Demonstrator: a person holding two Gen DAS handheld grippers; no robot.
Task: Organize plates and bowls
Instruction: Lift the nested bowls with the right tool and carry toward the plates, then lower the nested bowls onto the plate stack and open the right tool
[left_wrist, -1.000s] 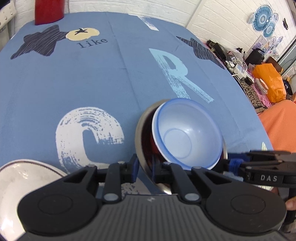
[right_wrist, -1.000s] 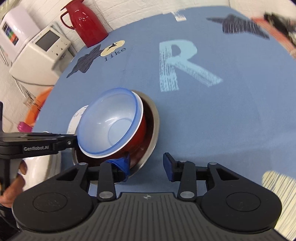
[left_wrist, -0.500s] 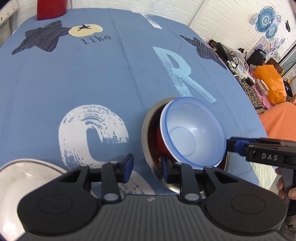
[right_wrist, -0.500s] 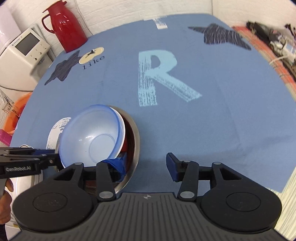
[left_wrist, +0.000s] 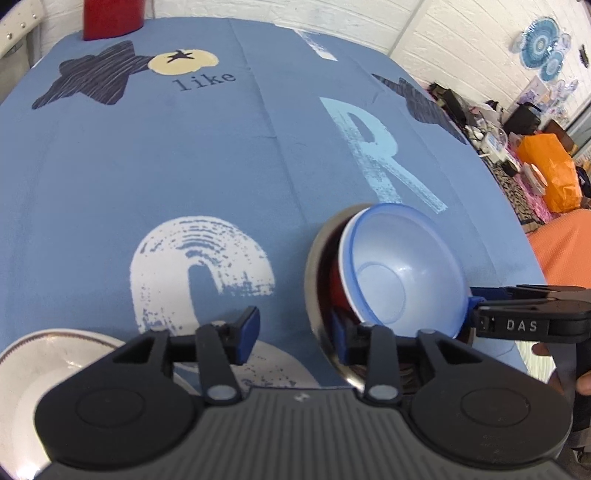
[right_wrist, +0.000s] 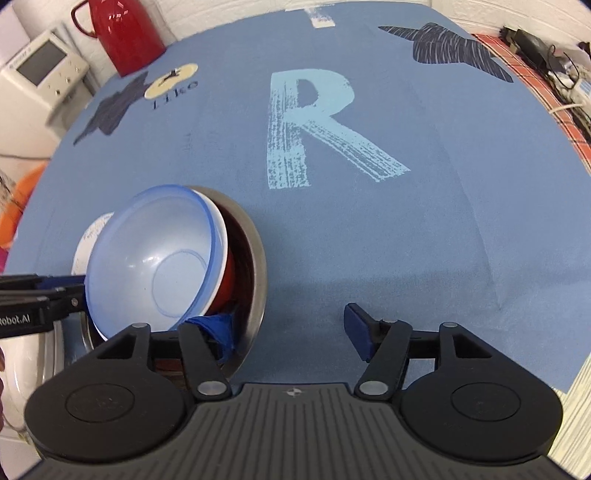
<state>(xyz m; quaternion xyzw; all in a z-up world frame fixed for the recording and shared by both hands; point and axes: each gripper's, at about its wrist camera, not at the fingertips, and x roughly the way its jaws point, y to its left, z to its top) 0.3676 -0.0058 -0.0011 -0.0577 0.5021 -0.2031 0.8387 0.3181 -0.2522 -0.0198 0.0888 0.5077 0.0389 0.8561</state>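
A pale blue plastic bowl (left_wrist: 399, 273) (right_wrist: 147, 258) leans tilted inside a red bowl (left_wrist: 334, 280) (right_wrist: 225, 280), and both sit in a steel bowl (left_wrist: 314, 266) (right_wrist: 255, 258) on the blue cloth. My left gripper (left_wrist: 293, 336) is open, one pad over the steel bowl's near rim and the other outside it. My right gripper (right_wrist: 290, 328) is open too; its left pad reaches under the stacked bowls inside the steel rim, and its right pad hovers over bare cloth. A white plate (left_wrist: 55, 362) lies at the lower left of the left wrist view.
A red jug (left_wrist: 110, 14) (right_wrist: 129, 33) stands at the table's far edge, with a white appliance (right_wrist: 40, 74) beside it off the table. Beyond the right edge are an orange bag (left_wrist: 550, 173) and a person's orange clothing (left_wrist: 569, 251). The cloth carries printed letters and stars.
My left gripper, nearly shut around the steel bowl's rim a second ago, has opened wide. The right gripper has opened wider as well. The blue bowl stays tilted in the stack.
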